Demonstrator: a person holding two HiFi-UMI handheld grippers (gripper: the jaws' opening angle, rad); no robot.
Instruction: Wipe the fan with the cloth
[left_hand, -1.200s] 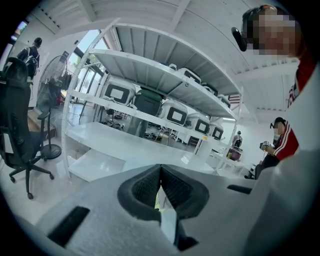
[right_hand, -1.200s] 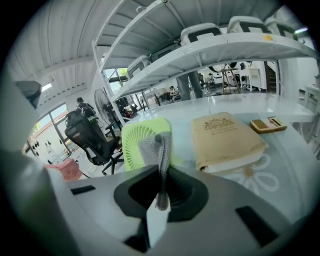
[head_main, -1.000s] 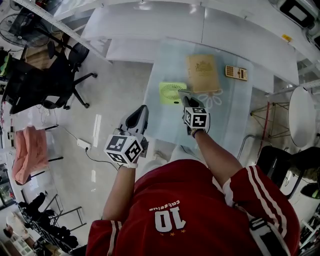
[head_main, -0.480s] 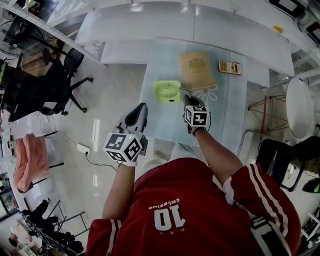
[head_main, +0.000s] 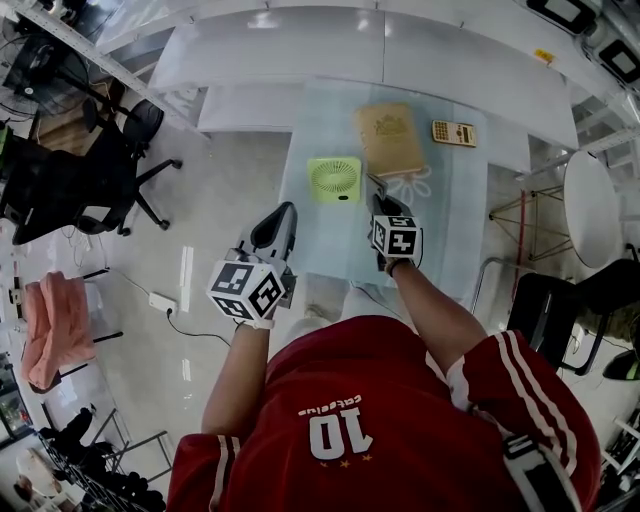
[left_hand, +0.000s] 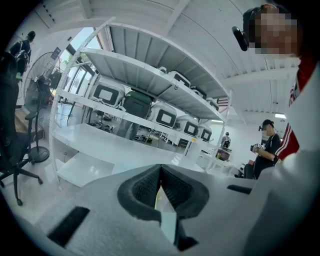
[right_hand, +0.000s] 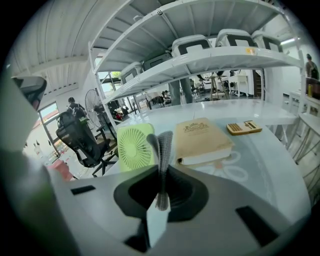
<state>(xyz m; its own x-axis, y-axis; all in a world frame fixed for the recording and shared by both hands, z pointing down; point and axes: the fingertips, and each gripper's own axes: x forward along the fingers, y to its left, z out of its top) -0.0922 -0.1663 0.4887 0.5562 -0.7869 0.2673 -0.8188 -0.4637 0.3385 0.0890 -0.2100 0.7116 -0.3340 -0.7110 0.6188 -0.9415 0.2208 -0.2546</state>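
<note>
A white shelf rack (left_hand: 150, 75) fills the space ahead of the left claw (left_hand: 160, 169), which points away from the work. The glass tabletop (head_main: 440, 225) lies under and ahead of the right claw (right_hand: 161, 139), while the left claw hangs off to that claw's left, by the tabletop's left edge.

Both claws are closed. The left claw's pads meet at the tips with nothing between them. The right claw's thin fingers (right_hand: 164, 150) are pressed flat together and also hold nothing.

A tan book (right_hand: 200, 137) lies flat just ahead of the right claw, a little to its right. The green fan (right_hand: 134, 146) stands upright on the tabletop just ahead of the right claw and slightly to its left, grille facing the claw, apart from the closed tips. It sits near the book's left side. A small calculator (right_hand: 243, 127) lies farther ahead of the right claw, to the right beyond the book.
</note>
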